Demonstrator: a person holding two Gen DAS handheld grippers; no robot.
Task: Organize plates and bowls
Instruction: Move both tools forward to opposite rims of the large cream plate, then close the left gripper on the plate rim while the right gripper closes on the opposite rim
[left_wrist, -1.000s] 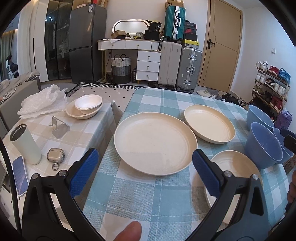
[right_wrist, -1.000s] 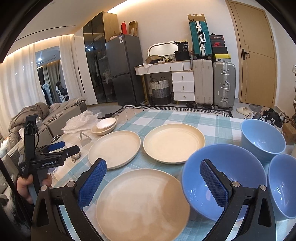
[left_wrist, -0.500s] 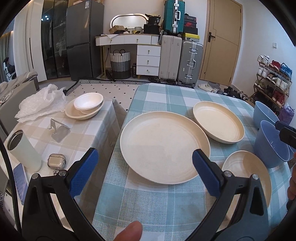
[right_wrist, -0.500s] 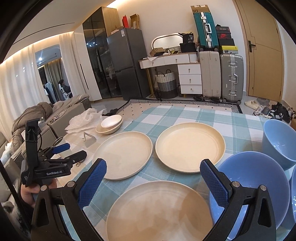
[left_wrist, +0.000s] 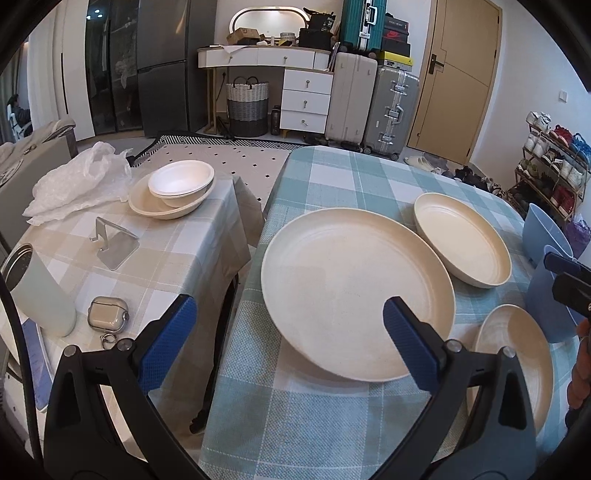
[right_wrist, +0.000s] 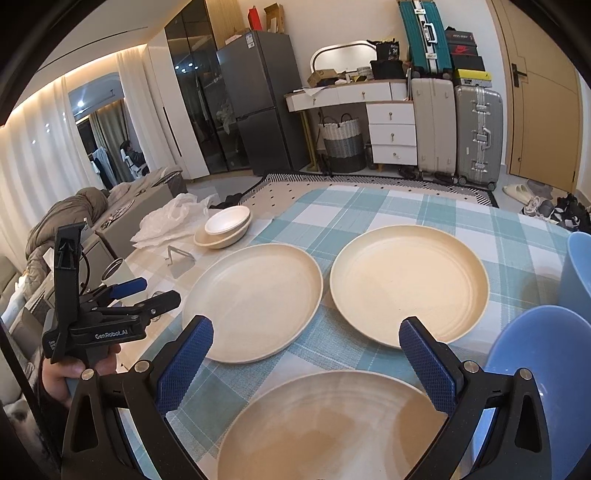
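Three cream plates lie on the blue checked table (left_wrist: 325, 417). The largest plate (left_wrist: 354, 295) (right_wrist: 255, 301) sits just beyond my left gripper (left_wrist: 291, 343), which is open with nothing between its pads. A deeper cream plate (left_wrist: 461, 238) (right_wrist: 408, 284) lies farther right. The nearest cream plate (left_wrist: 517, 354) (right_wrist: 328, 424) lies under my right gripper (right_wrist: 303, 365), also open and holding nothing. Blue bowls (left_wrist: 546, 232) (right_wrist: 539, 373) stand at the table's right edge. In the right wrist view the left gripper (right_wrist: 144, 293) hangs at the left, held by a hand.
A lower side table (left_wrist: 177, 251) on the left carries stacked white bowls (left_wrist: 177, 188), a plastic bag (left_wrist: 74, 184), a metal phone stand (left_wrist: 114, 243), a tumbler (left_wrist: 37, 291) and an earbud case (left_wrist: 109, 314). A gap separates the two tables. Suitcases, drawers and a shoe rack stand behind.
Both grippers have shifted left and forward. The large plate now sits closer to the left gripper, and the blue bowls have slid toward the right edge of both views.
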